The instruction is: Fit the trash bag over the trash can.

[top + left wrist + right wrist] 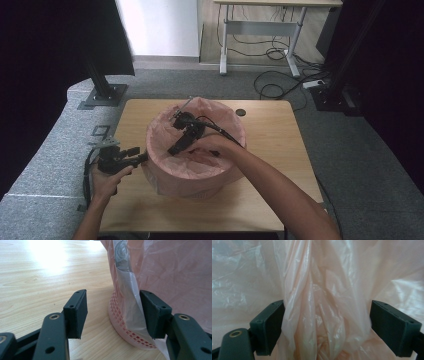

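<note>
A pink mesh basket (195, 177) lined with a thin pink plastic bag (210, 107) stands in the middle of the wooden table (270, 145). My left gripper (138, 156) lies low at the basket's left side. In the left gripper view it (113, 312) is open, the basket's lower rim (122, 326) and a strip of bag film (130, 302) standing between the jaws, the film against the right pad. My right gripper (175, 149) reaches down inside the basket. In the right gripper view it (325, 325) is open wide around a hanging fold of the bag (319, 297).
A small black round piece (241, 112) sits on the table's far edge. Black stand bases (102, 95) (335, 97) flank the table on the grey carpet. Cables (280, 82) lie on the floor under a far desk (260, 27).
</note>
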`<state>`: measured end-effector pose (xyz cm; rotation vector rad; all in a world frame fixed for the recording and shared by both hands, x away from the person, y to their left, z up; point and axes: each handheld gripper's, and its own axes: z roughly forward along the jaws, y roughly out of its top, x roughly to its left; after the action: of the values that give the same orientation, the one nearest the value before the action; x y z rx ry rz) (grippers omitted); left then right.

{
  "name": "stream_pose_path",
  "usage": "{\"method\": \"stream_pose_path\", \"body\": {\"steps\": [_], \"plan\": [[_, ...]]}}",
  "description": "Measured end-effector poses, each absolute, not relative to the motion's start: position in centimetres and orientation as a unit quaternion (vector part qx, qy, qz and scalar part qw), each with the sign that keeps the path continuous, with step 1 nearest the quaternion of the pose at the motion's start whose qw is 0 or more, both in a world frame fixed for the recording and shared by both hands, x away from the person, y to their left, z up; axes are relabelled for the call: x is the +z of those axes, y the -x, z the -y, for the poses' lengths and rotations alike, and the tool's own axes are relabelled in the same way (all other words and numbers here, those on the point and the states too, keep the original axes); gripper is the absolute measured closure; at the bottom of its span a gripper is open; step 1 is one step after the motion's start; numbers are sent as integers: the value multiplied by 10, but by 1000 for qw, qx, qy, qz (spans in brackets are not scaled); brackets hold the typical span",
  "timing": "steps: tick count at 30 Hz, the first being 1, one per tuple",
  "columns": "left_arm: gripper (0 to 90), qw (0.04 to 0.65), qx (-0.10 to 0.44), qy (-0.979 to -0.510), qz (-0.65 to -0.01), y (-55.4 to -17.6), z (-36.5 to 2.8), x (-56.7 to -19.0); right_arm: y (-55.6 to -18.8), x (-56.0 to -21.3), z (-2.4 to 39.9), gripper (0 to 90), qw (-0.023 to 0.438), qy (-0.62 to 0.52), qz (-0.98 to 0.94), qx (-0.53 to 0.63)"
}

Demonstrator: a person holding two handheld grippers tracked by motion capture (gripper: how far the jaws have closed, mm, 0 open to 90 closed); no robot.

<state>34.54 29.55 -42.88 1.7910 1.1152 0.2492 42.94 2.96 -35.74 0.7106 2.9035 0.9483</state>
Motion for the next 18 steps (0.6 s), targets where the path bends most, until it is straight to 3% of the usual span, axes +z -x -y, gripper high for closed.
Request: {"method": "stream_pose_path", "body": {"steps": [10,18], "plan": [[410,493,106,-732,-459,-344,-299,-426,-432,-332,-9,164,38,-251,-905,341],[410,492,106,-732,-458,-345,-299,-426,-436,-342,-8,156,31,-261,-907,329]]}}
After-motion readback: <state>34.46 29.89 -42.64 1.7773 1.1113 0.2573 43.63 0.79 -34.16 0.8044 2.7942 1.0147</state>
